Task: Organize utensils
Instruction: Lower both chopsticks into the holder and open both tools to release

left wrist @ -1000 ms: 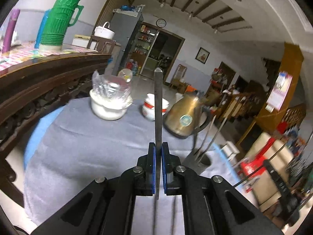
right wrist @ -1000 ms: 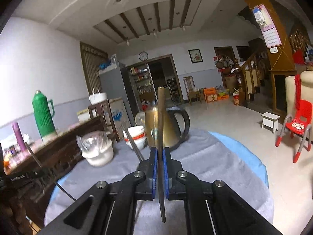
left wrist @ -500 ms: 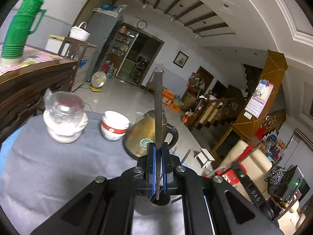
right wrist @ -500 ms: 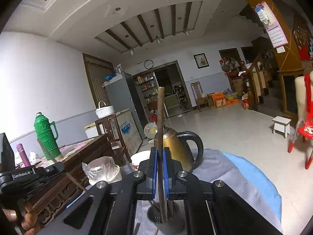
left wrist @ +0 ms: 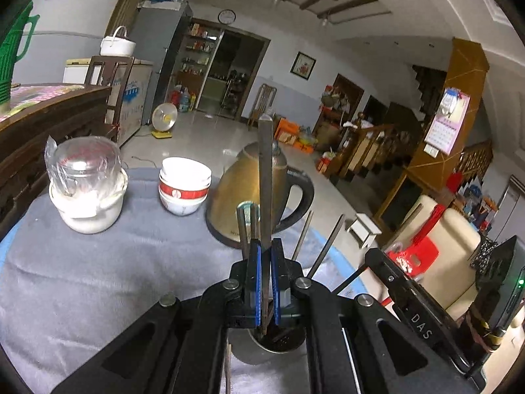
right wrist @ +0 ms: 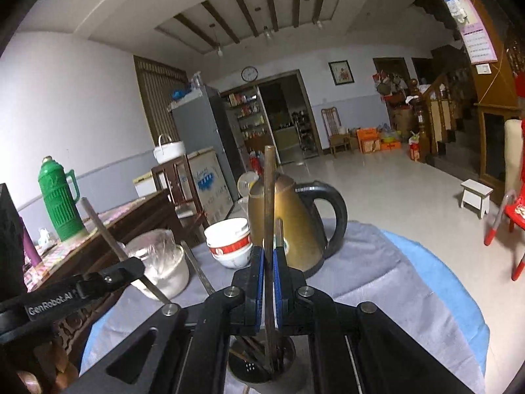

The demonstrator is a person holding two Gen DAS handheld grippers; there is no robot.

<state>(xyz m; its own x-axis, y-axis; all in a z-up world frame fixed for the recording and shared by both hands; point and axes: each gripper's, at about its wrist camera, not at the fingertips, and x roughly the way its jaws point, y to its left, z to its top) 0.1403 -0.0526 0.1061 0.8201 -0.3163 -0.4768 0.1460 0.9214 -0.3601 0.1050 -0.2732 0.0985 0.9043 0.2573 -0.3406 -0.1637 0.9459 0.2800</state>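
left wrist view: left gripper [left wrist: 265, 282] is clamped on a dark chopstick [left wrist: 265, 177], tip over the metal holder [left wrist: 262, 351] just below. right gripper [right wrist: 268, 287] likewise pinches its chopstick [right wrist: 269, 203]. both sticks look light, stiff and smooth; the mid-shaft hold suits them.

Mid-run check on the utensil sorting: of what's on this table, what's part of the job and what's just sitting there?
Job:
- left gripper, shut on a chopstick
- right gripper, shut on another chopstick
- metal utensil holder beneath both

Just there:
- brass kettle
- stacked bowls
- plastic-wrapped white pot
- green thermos
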